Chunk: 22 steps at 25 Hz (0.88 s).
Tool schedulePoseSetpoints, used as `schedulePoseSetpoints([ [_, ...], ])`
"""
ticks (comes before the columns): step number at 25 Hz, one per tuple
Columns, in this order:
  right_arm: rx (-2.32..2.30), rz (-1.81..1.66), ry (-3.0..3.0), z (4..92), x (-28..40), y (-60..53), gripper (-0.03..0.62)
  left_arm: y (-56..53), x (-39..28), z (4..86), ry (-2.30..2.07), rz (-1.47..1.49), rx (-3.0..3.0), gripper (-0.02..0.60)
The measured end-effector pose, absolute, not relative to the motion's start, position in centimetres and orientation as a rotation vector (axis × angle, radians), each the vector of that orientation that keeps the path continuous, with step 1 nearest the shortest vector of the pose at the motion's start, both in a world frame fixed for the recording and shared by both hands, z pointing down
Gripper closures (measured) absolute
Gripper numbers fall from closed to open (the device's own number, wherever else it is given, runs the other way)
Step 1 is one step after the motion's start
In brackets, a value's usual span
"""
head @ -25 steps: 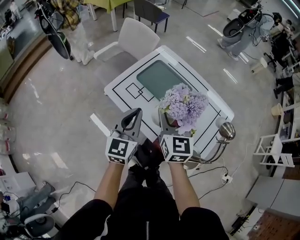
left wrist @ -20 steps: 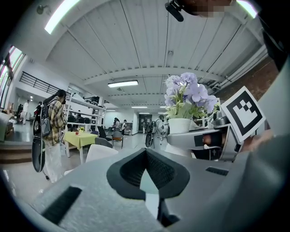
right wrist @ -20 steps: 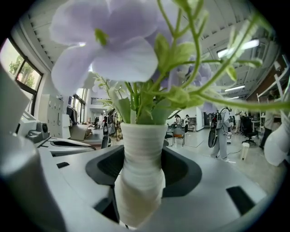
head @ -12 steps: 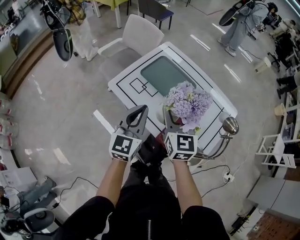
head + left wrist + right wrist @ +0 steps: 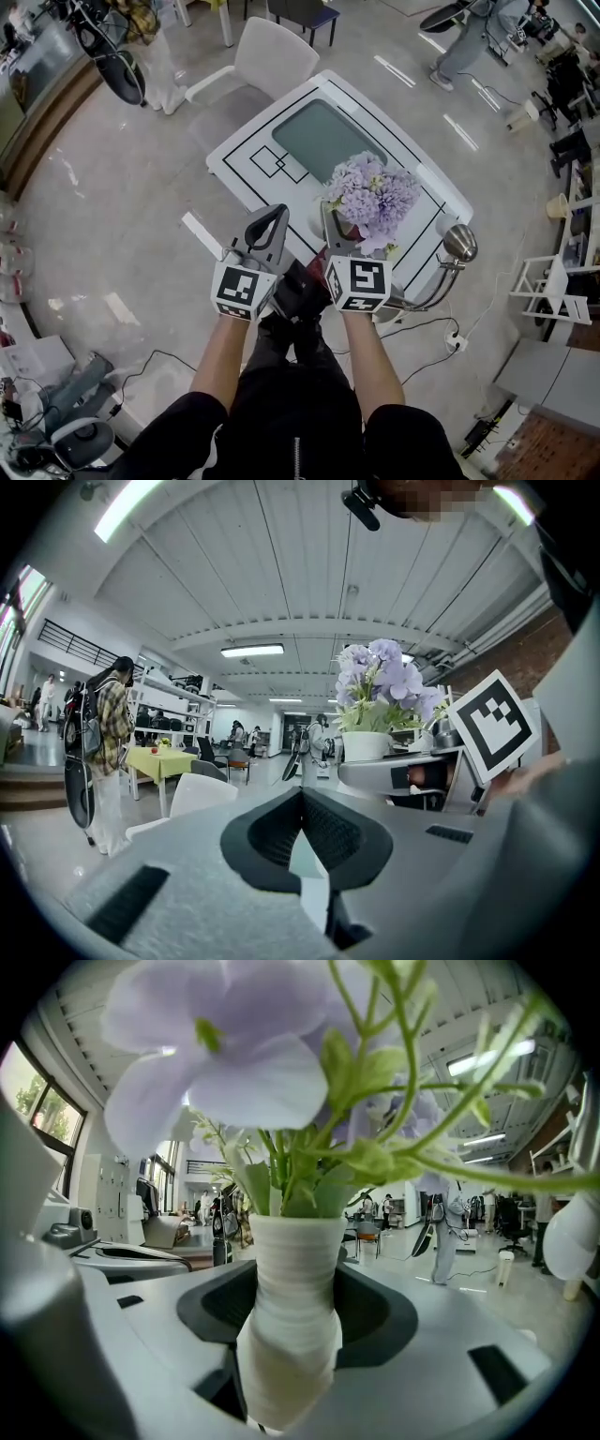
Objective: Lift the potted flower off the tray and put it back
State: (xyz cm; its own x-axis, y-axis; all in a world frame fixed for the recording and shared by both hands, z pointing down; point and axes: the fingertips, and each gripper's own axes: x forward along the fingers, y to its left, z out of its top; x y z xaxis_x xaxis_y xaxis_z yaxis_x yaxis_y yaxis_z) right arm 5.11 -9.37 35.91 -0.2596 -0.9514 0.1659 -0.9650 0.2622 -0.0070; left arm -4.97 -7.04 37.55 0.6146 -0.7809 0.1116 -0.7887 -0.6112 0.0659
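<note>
A potted flower point(image 5: 372, 197) with purple blooms hangs over the near part of the white table point(image 5: 246, 155), apart from the grey-green tray point(image 5: 319, 141) beyond it. My right gripper point(image 5: 334, 231) is shut on its white ribbed pot point(image 5: 292, 1297), which fills the gap between the jaws in the right gripper view point(image 5: 295, 1283). My left gripper point(image 5: 272, 223) stays level beside it, to the left, shut with nothing between the jaws point(image 5: 302, 794). From the left gripper view the flower point(image 5: 380, 682) and its pot point(image 5: 366, 745) show to the right.
A white chair point(image 5: 272, 61) stands at the table's far side. A metal lamp point(image 5: 457, 246) leans at the table's near right corner. Cables point(image 5: 441, 337) lie on the floor. A person with a bag point(image 5: 122, 56) stands far left, and a white stool point(image 5: 548, 291) far right.
The right gripper keeps the same hold on the pot and the left stays shut beside it. The view has shifted slightly; a person at the back right has walked farther off.
</note>
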Motion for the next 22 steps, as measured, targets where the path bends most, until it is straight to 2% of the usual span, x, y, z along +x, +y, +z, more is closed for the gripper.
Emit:
schedulePoseSetpoints([
  [22, 1.935, 0.088, -2.300, 42.4, 7.6, -22.8, 0.344, -11.1, -8.7, 42.5, -1.353, 0.181, 2.635, 0.578],
])
